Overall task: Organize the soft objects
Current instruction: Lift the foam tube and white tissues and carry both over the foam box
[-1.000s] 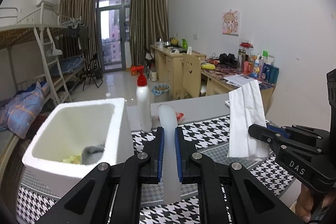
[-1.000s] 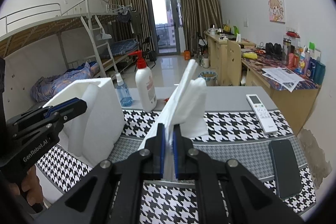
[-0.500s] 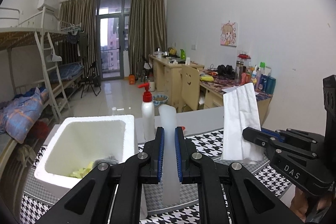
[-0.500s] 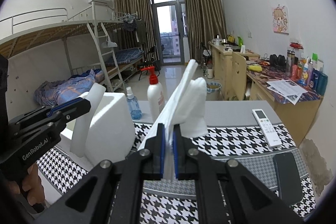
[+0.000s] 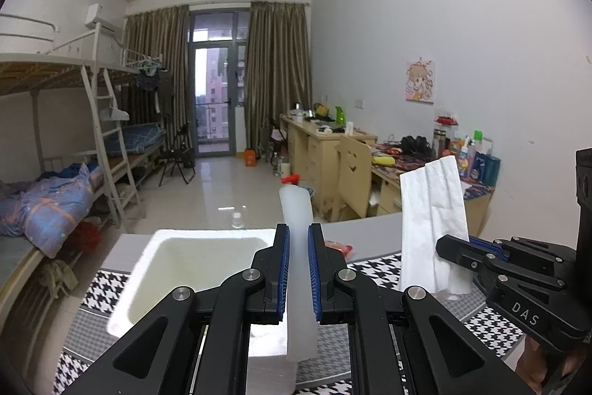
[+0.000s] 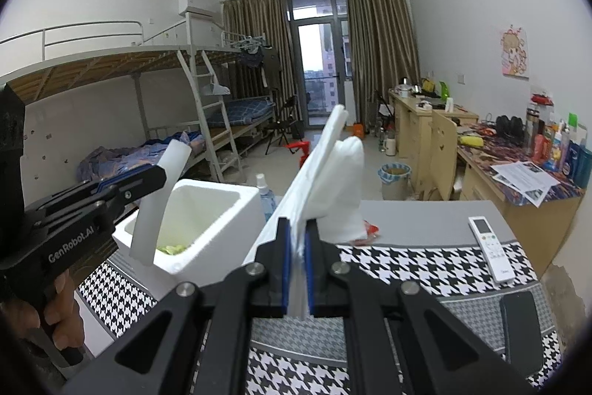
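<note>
My left gripper (image 5: 298,236) is shut on a white foam strip (image 5: 294,206) that stands upright between its blue pads. It hovers over the near side of an open white foam box (image 5: 207,258). In the right wrist view the left gripper (image 6: 155,173) holds the foam strip (image 6: 162,206) slanted above the foam box (image 6: 218,210), which has something yellow-green (image 6: 172,248) inside. My right gripper (image 6: 298,228) is shut on a folded white tissue (image 6: 325,180) that sticks up. In the left wrist view the right gripper (image 5: 453,247) and its tissue (image 5: 433,217) sit to the right of the box.
A houndstooth cloth (image 6: 418,269) covers the table. On it lie a white remote (image 6: 490,247) and a dark phone (image 6: 525,328) at the right. A blue spray bottle (image 6: 264,198) stands behind the box. A red wrapper (image 6: 370,230) lies mid-table. A hand (image 6: 59,313) grips the left handle.
Both grippers have risen and tipped upward, each with its item still held. The box and table have dropped lower in both views.
</note>
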A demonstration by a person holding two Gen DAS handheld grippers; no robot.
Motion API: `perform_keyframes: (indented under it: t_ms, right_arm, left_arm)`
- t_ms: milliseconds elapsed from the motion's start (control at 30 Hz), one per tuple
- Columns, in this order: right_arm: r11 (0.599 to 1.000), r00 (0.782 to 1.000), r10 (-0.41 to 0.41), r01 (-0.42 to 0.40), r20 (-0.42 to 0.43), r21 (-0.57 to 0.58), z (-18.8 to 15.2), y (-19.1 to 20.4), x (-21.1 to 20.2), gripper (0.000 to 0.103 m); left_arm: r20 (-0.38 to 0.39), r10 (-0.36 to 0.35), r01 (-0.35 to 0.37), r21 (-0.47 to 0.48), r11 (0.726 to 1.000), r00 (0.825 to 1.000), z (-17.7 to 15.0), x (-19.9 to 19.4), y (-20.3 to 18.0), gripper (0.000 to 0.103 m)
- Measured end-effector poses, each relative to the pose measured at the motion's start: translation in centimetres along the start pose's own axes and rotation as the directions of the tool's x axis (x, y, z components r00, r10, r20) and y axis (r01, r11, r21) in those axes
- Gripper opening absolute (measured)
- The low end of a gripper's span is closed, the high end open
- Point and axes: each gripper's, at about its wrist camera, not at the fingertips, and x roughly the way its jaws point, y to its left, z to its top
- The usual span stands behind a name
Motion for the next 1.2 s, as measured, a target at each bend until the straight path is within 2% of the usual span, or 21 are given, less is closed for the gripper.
perform_keyframes:
  t_ms: [667, 1200]
  right_arm:
    - [0.994, 0.994, 0.097, -0.098, -0.041, -0.043, 0.8, 4.1, 3.6, 0.01]
    - [0.989, 0.99, 0.128, -0.132, -0.066, -0.062, 0.9, 6.2, 5.5, 0.01]
  left_arm:
    - [-0.019, 0.102, -0.103, -0.047, 0.994, 0.995, -0.5, 0.9, 4.3, 0.011]
    - [-0.069, 0.106, -0.112, -0.078, 0.991, 0.992, -0.8, 2.5, 7.0, 0.011]
